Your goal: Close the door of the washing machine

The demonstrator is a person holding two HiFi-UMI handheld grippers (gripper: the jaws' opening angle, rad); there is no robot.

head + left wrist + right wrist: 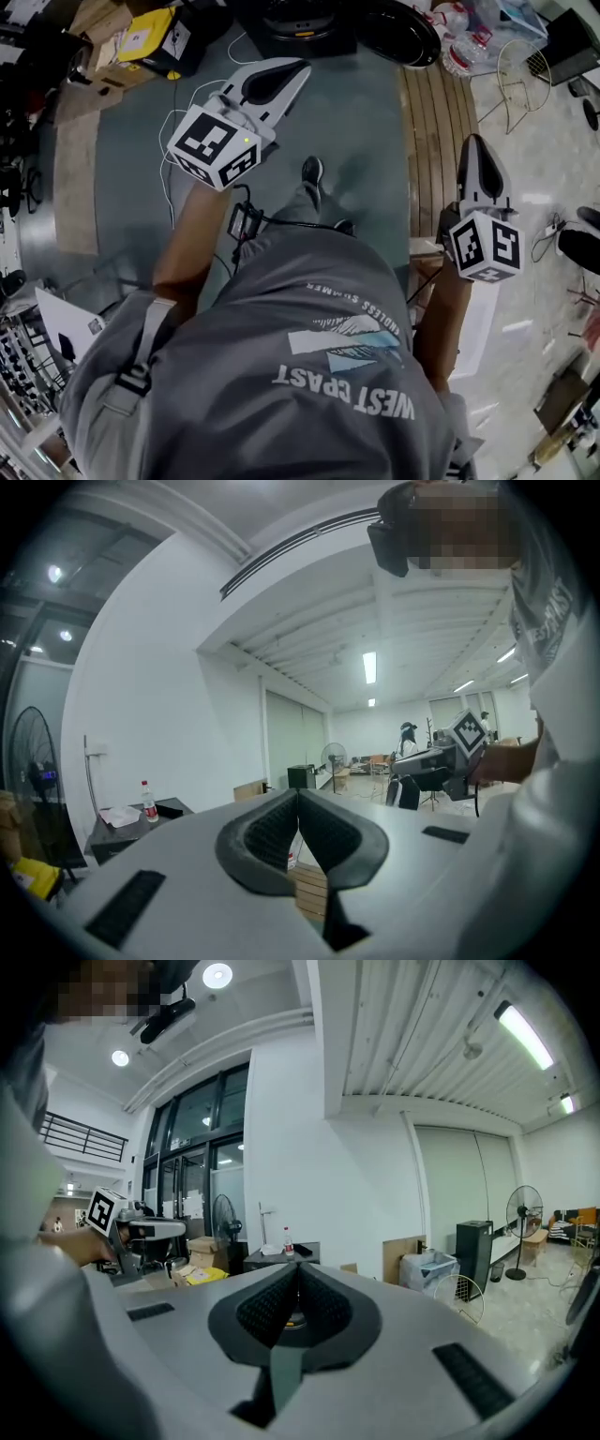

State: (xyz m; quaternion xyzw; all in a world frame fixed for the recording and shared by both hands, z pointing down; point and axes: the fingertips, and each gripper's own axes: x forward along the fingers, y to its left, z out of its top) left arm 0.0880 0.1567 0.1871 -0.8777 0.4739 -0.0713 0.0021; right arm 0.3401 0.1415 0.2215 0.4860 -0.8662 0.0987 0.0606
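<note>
The left gripper (292,75) and right gripper (477,155) are both pressed together on nothing, well short of what seems to be the washing machine (305,28) at the far edge, its round door (398,30) swung right. Pushed with closed tips, that curved door could let them skid off.

shirt, large print: I read "WEST COAST" in white on the grey shirt (347,394), upside down in my head view;
shirt, small arc: "ENDLESS SUMMER" curves round the graphic just beside that print;
left gripper (300,67) cube: black-and-white square markers, a pattern only, no letters;
right gripper (473,141) cube: the same kind of marker on the faces I see;
yellow box (145,36): a white label on top, too small for me to read;
bottle (147,802): red label, unreadable
</note>
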